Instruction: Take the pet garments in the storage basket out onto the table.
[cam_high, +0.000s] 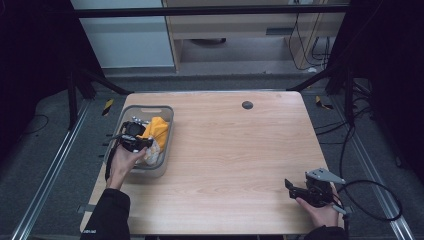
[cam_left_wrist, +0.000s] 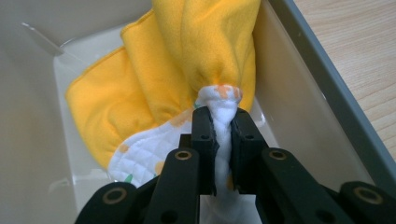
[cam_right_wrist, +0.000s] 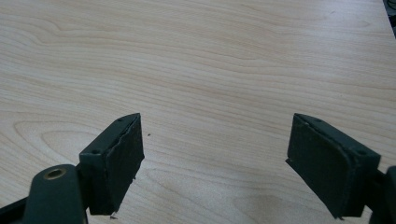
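Note:
A yellow cloth (cam_high: 156, 129) (cam_left_wrist: 187, 56) with a white quilted underside lies bunched in a grey plastic bin (cam_high: 165, 117) (cam_left_wrist: 322, 79) at the table's left. Inside the bin, my left gripper (cam_high: 145, 142) (cam_left_wrist: 223, 116) is shut on a fold of that cloth, pinching the white edge between its jaws. Near the table's front right corner my right gripper (cam_high: 289, 186) (cam_right_wrist: 215, 158) hovers over bare wood, open, with nothing between its fingers.
The wooden table (cam_high: 235, 150) (cam_right_wrist: 210, 60) has a small dark round hole (cam_high: 247, 105) near its far edge. Cables (cam_high: 372, 200) trail off the right side. Dark frame rails stand around the table.

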